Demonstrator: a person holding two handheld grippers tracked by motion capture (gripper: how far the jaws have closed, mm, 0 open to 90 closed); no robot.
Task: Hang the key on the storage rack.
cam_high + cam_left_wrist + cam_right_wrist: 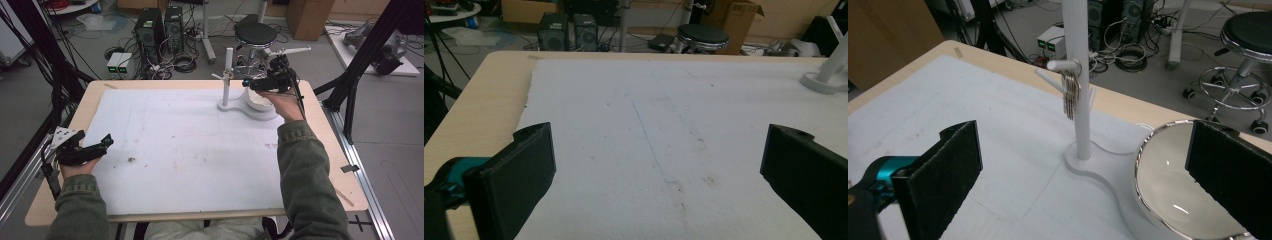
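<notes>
The table (60,200) carries a white mat (185,150) that covers most of its top, marked with a few brown stains and otherwise bare; at the mat's far right stands a white stand (1083,125), an upright post with short pegs on a flat base that widens into a shallow round dish (1168,195) with a bright rim; the right gripper (267,82) hovers over that dish, just beside the post, with its jaws spread wide and nothing between them; the left gripper (82,150) rests low at the mat's near left edge, well apart from the stand, its jaws likewise spread and gripping nothing, as the left gripper view confirms with only mat between them; the smallest thing is a bunch of keys (1070,95), which hangs from one of the pegs against the post, apart from both grippers; judging by where the right gripper is aimed, the work concerns the keys and the stand; the keys sit on the peg and the dish looks empty, so either the hanging is done and the hand is free to leave, or a lift of the keys off the peg is not yet begun; I cannot tell which from this moment, but no grasp is in hand now.
</notes>
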